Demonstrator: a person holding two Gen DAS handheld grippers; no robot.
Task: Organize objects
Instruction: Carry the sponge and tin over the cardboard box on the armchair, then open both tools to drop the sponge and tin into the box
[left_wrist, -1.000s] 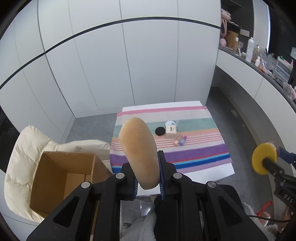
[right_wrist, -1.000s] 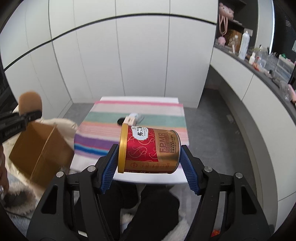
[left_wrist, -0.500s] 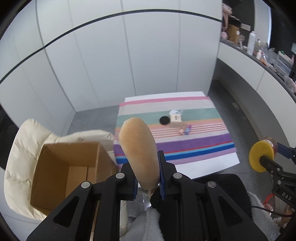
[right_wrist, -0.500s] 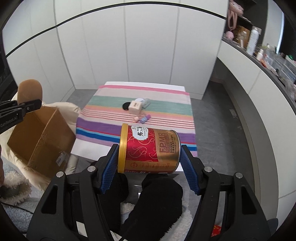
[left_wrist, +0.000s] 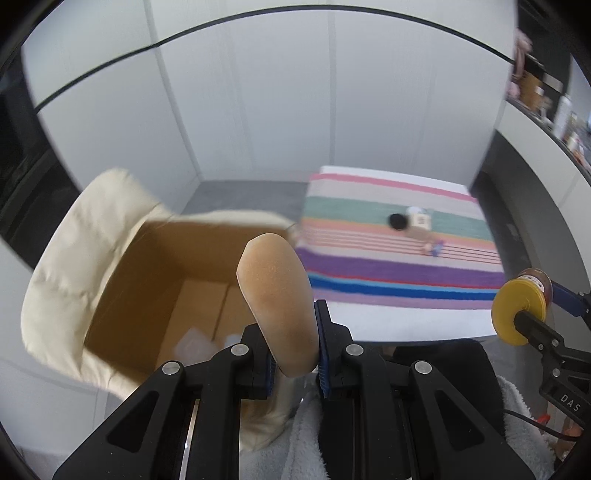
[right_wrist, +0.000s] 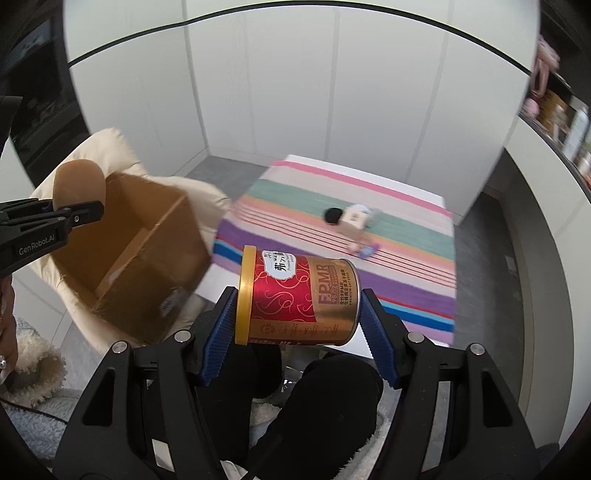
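Observation:
My left gripper is shut on a long tan bread roll that stands up between the blue pads, right beside the open cardboard box. In the right wrist view the same roll hangs over the box. My right gripper is shut on a red and gold can lying sideways, its yellow lid to the left. The can's lid also shows at the right edge of the left wrist view.
The box sits on a cream padded chair. A striped cloth covers a low white table with a black disc, a small carton and tiny bottles. A person's dark-clad legs are below. White cabinets stand behind.
Both grippers swung left toward the box, so the box looms larger and the table slid right. The roll now sits at the box opening. Both grips are unchanged.

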